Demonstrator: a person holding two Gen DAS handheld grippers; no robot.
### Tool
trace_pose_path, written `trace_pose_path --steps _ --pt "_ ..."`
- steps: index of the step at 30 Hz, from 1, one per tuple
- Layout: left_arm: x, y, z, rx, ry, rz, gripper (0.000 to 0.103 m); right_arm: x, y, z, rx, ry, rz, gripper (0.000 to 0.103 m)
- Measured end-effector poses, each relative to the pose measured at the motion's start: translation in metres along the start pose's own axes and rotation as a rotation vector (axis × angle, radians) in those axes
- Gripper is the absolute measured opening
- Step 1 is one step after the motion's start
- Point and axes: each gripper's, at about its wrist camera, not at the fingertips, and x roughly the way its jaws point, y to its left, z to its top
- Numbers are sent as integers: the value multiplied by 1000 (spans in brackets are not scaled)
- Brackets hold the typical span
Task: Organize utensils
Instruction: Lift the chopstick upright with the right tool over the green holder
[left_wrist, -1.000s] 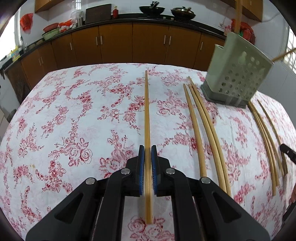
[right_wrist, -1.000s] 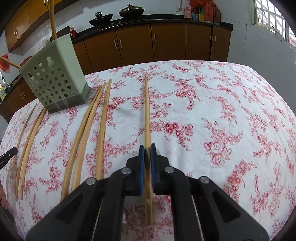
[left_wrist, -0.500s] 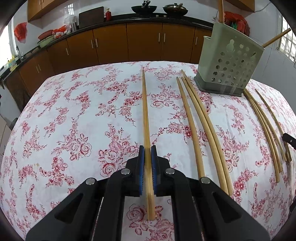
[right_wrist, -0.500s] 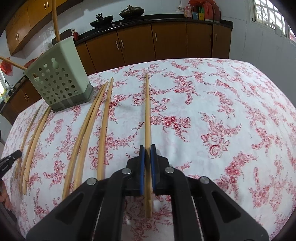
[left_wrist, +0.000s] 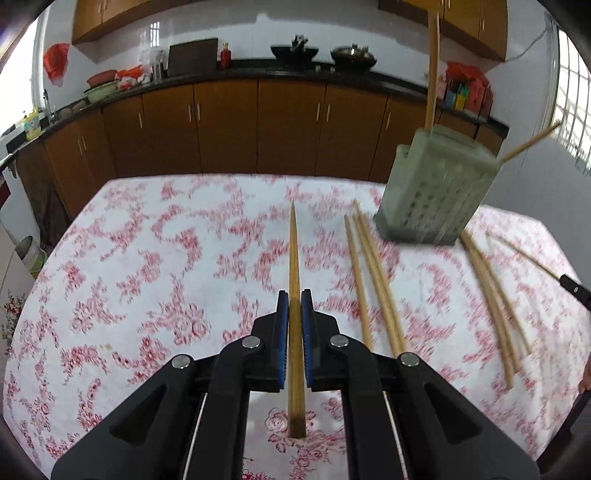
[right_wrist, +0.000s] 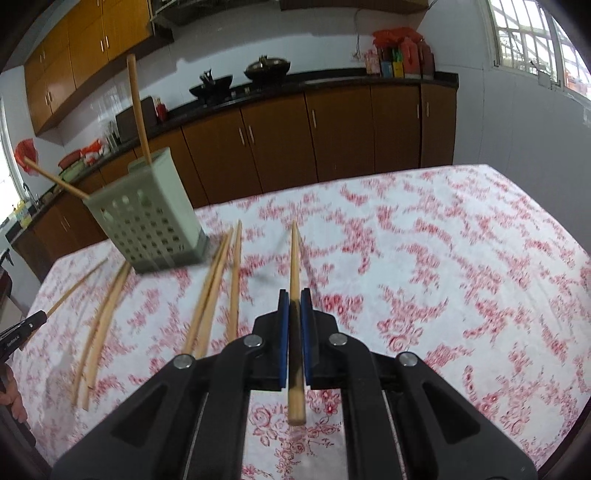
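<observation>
My left gripper is shut on a long wooden chopstick and holds it above the floral tablecloth. My right gripper is shut on another chopstick, also lifted. A pale green perforated utensil holder stands at the far right in the left wrist view and at the far left in the right wrist view, with two chopsticks standing in it. Several loose chopsticks lie on the cloth beside it, and show in the right wrist view too.
More loose chopsticks lie past the holder. Brown kitchen cabinets and a counter with pans run behind the table. The table's far edge is close behind the holder.
Both grippers have lifted and tilted up with their chopsticks, off the cloth. The view now shows more of the cabinets and wall, with motion blur.
</observation>
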Motion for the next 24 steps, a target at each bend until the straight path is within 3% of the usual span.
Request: trace_pose_path --steps 11,24 --pt "-53 1 43 -46 -199 -47 8 -44 6 43 19 -171 33 7" --pt "-58 -1 51 -37 -231 -35 8 -48 10 55 3 -188 36 7"
